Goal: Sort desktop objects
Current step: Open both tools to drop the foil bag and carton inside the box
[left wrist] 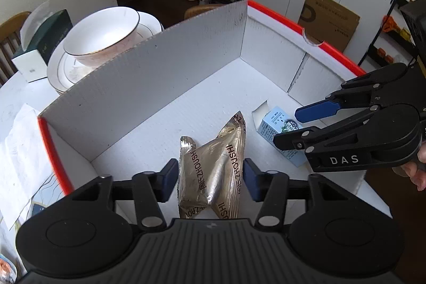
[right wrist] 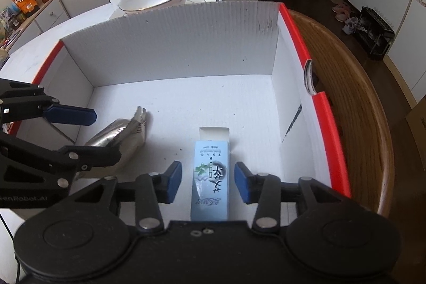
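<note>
Both tongs hang over an open white box (right wrist: pixel 170 44) with a red rim. The left tongs (left wrist: pixel 210 177) stand partly open, the gold foil packets (left wrist: pixel 213 177) lying on the box floor between their blue pads, a sliver of gap showing on each side. The right tongs (right wrist: pixel 208 181) are likewise partly open, straddling a pale blue carton (right wrist: pixel 211 177) that lies flat on the box floor, clear of both pads. The packets lie just left of the right tongs. Beyond the box's far wall, a bowl (left wrist: pixel 102 35) sits on plates on the surface.
</note>
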The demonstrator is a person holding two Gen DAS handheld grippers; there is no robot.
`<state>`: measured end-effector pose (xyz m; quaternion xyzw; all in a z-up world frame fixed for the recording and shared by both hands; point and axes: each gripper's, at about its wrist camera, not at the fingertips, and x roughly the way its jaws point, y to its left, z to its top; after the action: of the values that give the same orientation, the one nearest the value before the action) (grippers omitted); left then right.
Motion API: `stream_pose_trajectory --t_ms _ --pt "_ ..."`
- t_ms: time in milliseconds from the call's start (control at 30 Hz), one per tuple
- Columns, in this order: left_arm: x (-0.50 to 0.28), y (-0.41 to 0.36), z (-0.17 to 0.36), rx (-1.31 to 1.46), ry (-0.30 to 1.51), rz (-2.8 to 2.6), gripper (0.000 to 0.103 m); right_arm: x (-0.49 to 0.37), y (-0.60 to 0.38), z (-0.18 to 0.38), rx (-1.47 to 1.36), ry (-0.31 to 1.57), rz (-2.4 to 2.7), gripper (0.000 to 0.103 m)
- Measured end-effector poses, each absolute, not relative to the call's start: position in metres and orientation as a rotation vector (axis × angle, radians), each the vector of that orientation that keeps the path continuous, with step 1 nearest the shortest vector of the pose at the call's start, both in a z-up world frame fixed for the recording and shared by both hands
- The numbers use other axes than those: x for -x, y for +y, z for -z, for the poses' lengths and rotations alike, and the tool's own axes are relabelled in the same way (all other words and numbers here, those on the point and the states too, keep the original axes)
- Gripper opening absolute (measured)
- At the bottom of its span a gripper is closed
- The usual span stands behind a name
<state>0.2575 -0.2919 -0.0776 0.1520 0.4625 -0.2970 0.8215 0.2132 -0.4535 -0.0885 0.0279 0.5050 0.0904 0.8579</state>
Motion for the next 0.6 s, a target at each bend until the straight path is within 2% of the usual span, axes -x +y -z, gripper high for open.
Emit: stream_pose_trajectory --t_ms 33,100,233,433,600 --pt "-0.257 -0.291 0.076 -0.318 0.978 0.631 0.062 -0.212 -0.454 0.086 -0.060 1.054 -0.192 0.047" --pt "-0.253 -0.289 0.070 -0.310 0.962 0.627 0.064 -0.209 -0.454 0.081 -0.060 1.041 -0.201 0.050" --pt "-0.245 -0.284 0.059 -0.290 0.937 0.623 0.066 -0.201 -0.452 0.069 -0.052 1.006 -0.219 0.063" --pt "-0.233 -0.274 0.040 -0.254 0.898 0.616 0.068 -0.189 -0.451 0.053 -0.046 0.962 -0.241 0.065" --pt "-0.221 -0.262 0.027 -0.225 0.861 0.597 0.075 -0.181 -0.444 0.040 -0.029 0.924 -0.265 0.072"
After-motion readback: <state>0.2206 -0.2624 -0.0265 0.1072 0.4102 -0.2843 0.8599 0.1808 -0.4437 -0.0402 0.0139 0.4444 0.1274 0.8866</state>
